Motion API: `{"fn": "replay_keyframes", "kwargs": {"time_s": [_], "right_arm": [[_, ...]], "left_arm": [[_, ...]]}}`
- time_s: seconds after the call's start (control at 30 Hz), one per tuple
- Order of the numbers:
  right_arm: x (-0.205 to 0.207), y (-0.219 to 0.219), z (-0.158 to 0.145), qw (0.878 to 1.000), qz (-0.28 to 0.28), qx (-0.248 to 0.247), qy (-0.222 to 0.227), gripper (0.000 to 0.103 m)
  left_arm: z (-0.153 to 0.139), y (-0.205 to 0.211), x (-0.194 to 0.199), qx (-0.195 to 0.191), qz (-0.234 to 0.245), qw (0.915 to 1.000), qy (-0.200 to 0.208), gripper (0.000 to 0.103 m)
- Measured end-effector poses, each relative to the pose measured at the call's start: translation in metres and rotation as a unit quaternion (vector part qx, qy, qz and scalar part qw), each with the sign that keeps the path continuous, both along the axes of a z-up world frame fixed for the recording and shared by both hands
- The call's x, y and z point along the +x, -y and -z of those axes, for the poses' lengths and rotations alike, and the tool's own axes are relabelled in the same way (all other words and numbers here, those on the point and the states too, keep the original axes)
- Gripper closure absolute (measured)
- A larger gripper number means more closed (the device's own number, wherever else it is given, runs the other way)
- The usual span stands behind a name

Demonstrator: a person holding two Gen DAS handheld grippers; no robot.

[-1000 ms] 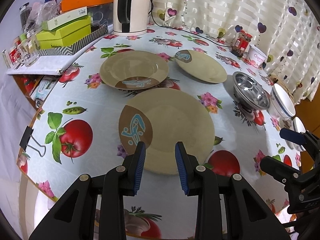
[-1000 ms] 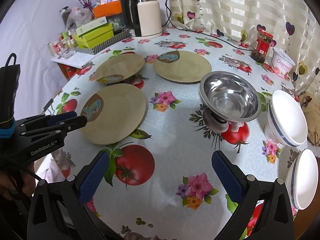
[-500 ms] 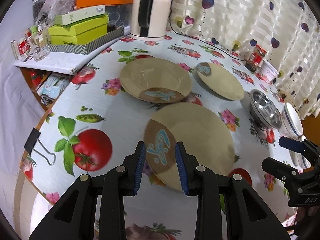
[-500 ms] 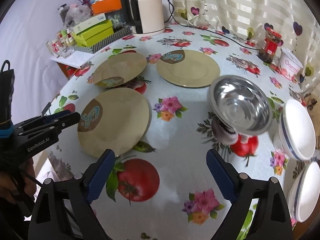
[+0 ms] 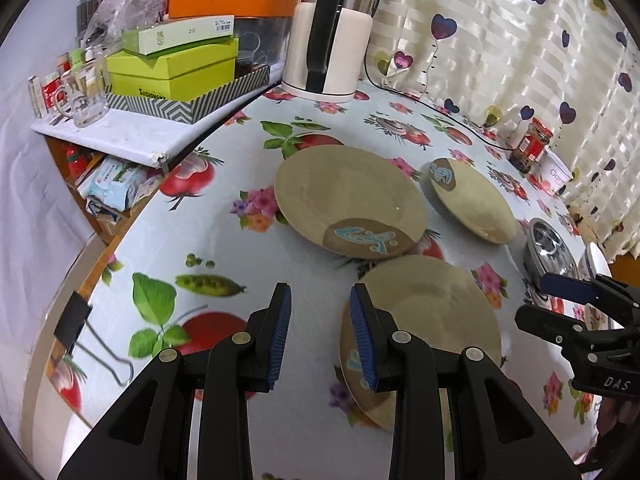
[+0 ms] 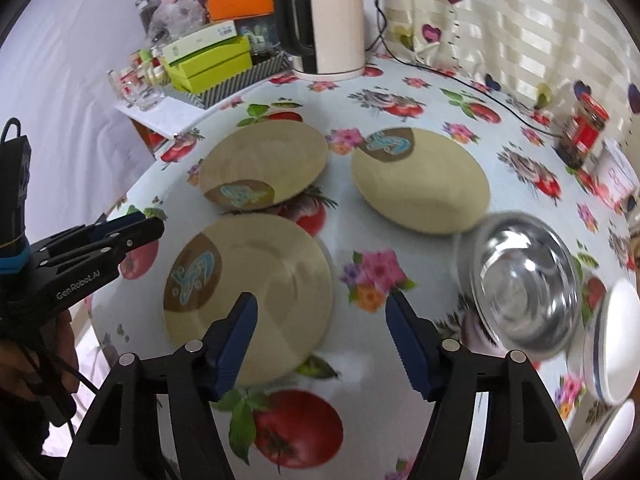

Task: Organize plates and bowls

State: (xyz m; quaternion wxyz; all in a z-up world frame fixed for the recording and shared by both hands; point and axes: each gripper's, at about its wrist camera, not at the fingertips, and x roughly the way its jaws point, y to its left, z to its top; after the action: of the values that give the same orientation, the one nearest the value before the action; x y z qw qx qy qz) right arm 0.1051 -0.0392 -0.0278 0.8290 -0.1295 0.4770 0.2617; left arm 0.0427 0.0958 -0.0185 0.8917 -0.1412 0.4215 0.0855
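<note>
Three tan plates with blue-on-brown motifs lie on the table. The near plate point(image 5: 424, 320) point(image 6: 248, 296) is in front of both grippers. The far left plate point(image 5: 348, 204) point(image 6: 264, 168) and the far right plate point(image 5: 472, 200) point(image 6: 420, 180) lie behind it. A steel bowl point(image 6: 524, 288) point(image 5: 548, 248) sits to the right, with white bowls point(image 6: 612, 340) beyond it. My left gripper point(image 5: 320, 336) is open and empty, just left of the near plate. My right gripper point(image 6: 320, 340) is open wide and empty, over the near plate's right edge.
A kettle point(image 6: 324, 20) point(image 5: 328, 36) stands at the back of the table point(image 5: 224, 240). Green boxes point(image 5: 172, 68) and a glass mug point(image 5: 82, 96) sit on a side shelf at left. A red jar point(image 6: 584, 132) and a white tub stand at the far right. A binder clip point(image 5: 80, 324) grips the table edge.
My left gripper swung left, so the near plate now sits to its right. My right gripper moved forward and left toward the near plate and closed partway. Both remain empty.
</note>
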Motion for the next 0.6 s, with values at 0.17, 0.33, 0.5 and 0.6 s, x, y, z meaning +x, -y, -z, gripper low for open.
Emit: {"fn": "replay_keyframes", "kwargs": {"time_s": [0.17,0.33,0.5,0.6], "right_arm": [[0.017,-0.015,0.002,1.000,-0.014,0.007,-0.005,0.040],[0.035,-0.026,0.006,0.999,-0.022,0.031,-0.016,0.040],[0.054,-0.033,0.010,0.999,-0.013,0.042,-0.021,0.040],[0.065,-0.038,0.015,0.998,-0.011,0.049,-0.033,0.040]], "left_arm": [[0.005,-0.009,0.013,-0.006,0.007,1.0000,-0.002,0.071],[0.009,-0.017,0.026,-0.001,0.007,1.0000,-0.004,0.071],[0.013,-0.028,0.040,-0.016,0.000,0.9998,-0.011,0.071],[0.018,-0.038,0.047,-0.039,-0.006,0.9991,-0.013,0.071]]}}
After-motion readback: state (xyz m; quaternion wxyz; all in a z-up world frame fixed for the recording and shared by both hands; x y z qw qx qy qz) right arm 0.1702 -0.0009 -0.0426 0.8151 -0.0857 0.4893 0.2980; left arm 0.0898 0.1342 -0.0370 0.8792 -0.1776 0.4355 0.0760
